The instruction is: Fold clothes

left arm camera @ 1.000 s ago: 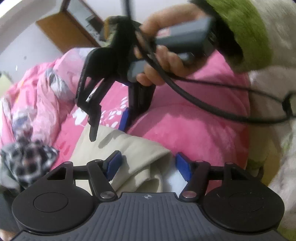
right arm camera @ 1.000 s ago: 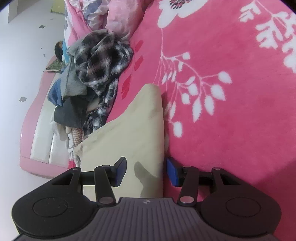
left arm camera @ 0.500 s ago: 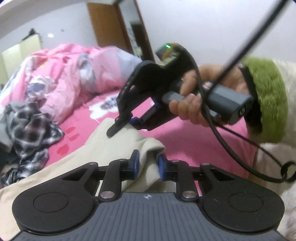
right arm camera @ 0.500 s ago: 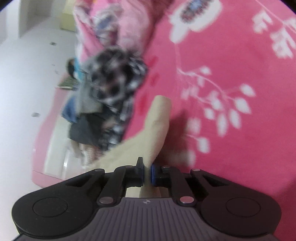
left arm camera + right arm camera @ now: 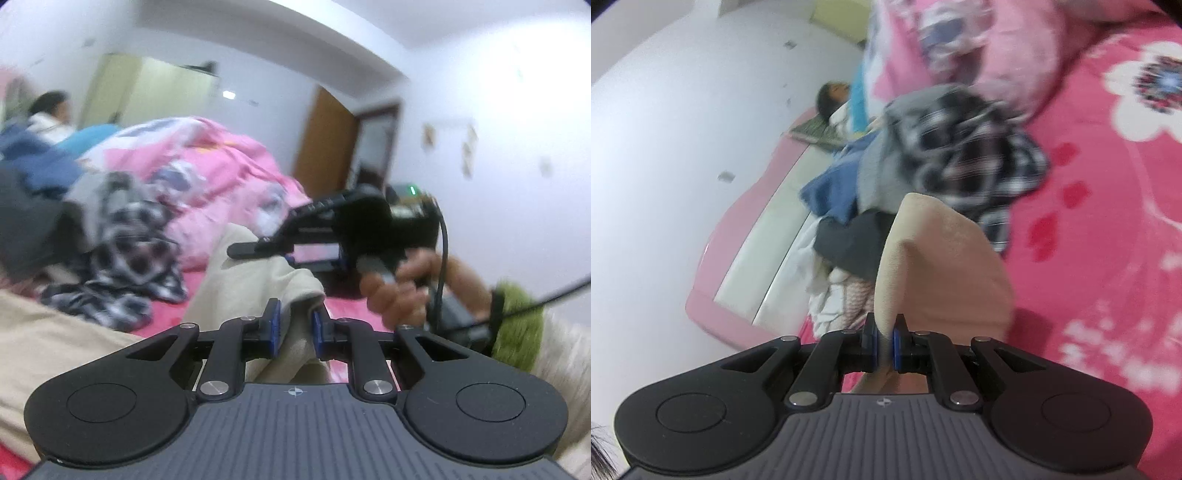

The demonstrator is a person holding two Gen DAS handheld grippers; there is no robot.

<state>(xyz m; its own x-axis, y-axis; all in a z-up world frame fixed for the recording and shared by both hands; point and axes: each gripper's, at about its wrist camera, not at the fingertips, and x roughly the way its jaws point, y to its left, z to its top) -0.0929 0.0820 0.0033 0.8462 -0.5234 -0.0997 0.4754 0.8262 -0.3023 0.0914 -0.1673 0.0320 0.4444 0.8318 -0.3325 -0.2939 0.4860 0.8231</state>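
Across the bed (image 5: pixel 1108 229), spread with a pink floral blanket, lies the largest item, a beige garment (image 5: pixel 255 277); one end is raised off the blanket while the rest trails to the lower left of the left wrist view. Behind it, a heap of unfolded clothes with a black-and-white plaid shirt (image 5: pixel 975 147) uppermost sits against a bunched pink quilt (image 5: pixel 207 173). Left hand-held gripper (image 5: pixel 294 328): blue pads nearly together, pinching a thick gather of beige cloth. Right hand-held gripper (image 5: pixel 884 345): pads almost touching, clamped on a thin edge of the same garment, which rises ahead in a soft peak; the person's hand (image 5: pixel 402 291) grips its handle. The cloth drapes and creases freely, so it appears light, limp and not fragile; it would sag between two holds. Corners or hemmed edges look the surest places to pinch, kept well apart to hold the panel taut.
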